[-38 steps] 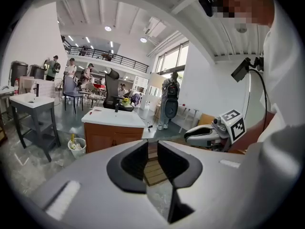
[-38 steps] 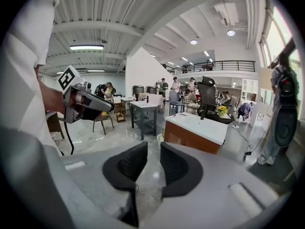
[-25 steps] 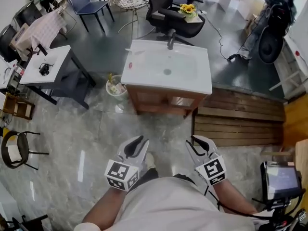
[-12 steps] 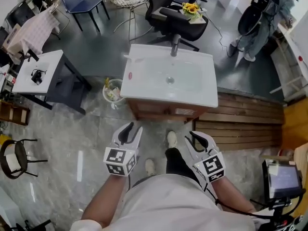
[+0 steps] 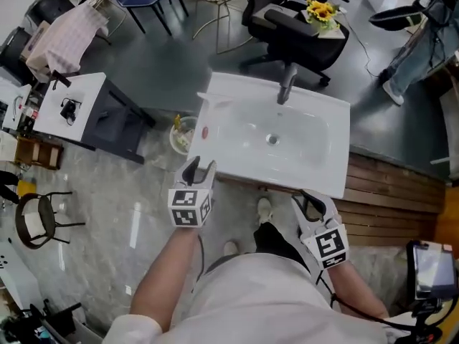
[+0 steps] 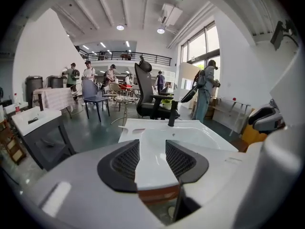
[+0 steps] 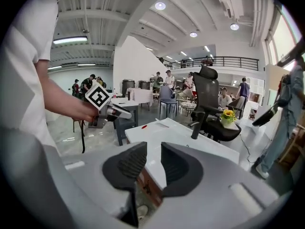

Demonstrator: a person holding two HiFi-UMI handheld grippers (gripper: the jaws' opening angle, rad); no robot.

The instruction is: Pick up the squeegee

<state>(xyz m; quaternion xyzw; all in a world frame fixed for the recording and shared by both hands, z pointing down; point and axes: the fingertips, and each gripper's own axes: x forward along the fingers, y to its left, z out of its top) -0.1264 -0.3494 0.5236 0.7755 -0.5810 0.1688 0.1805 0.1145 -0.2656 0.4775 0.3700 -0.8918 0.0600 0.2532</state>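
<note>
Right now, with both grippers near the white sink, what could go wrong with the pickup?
1. The left gripper, whose empty jaws have just been opening, is at the sink's front-left corner and may knock the rim.
2. A small red thing lies on the rim between it and the pale flat thing at the back-left corner, perhaps the squeegee; a reach could sweep it off.

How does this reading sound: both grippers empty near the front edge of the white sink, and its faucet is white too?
The faucet is wrong: it is black, as the head view shows. The rest holds: the left gripper, whose jaws have just been opening, and the right gripper are empty near the front edge of the white sink.
</note>
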